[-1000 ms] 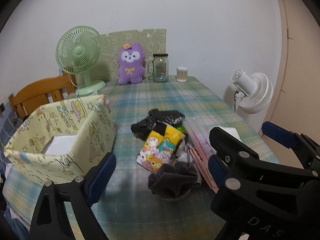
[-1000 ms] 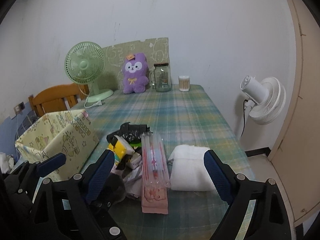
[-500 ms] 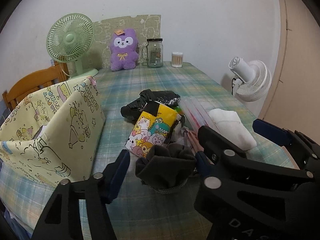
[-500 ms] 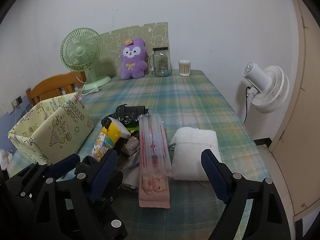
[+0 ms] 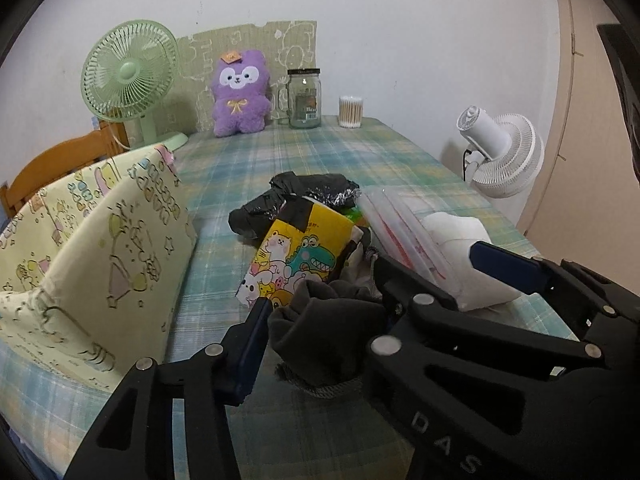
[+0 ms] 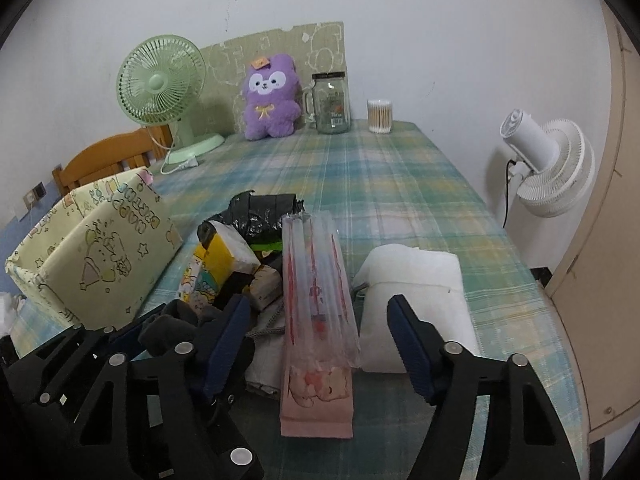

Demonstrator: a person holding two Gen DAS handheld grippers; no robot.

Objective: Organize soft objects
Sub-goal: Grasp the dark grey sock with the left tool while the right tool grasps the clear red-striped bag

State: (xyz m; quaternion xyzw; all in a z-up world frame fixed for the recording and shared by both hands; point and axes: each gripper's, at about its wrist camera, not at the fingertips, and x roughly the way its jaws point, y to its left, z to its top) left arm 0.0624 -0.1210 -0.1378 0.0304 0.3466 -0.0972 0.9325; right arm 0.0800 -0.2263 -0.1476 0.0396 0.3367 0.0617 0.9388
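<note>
A dark grey soft cloth bundle (image 5: pixel 324 336) lies on the plaid table between the fingers of my left gripper (image 5: pixel 324 320), which has closed in around it and presses its sides. The bundle also shows in the right wrist view (image 6: pixel 168 326). Behind it lie a yellow cartoon tissue pack (image 5: pixel 304 256), a black plastic bag (image 5: pixel 304 196), a clear pink straw packet (image 6: pixel 316 288) and a folded white towel (image 6: pixel 412 284). My right gripper (image 6: pixel 320 332) is open, straddling the straw packet's near end. A yellow fabric box (image 5: pixel 92 248) stands at the left.
A purple plush (image 5: pixel 240 92), a green fan (image 5: pixel 128 76), a glass jar (image 5: pixel 304 100) and a cotton swab tub (image 5: pixel 351 111) stand at the table's far edge. A white fan (image 6: pixel 548 168) stands off the right side. A wooden chair (image 6: pixel 108 160) is at the left.
My left gripper has moved forward and down to the grey bundle and its fingers have closed in on it. My right gripper has advanced slightly over the straw packet.
</note>
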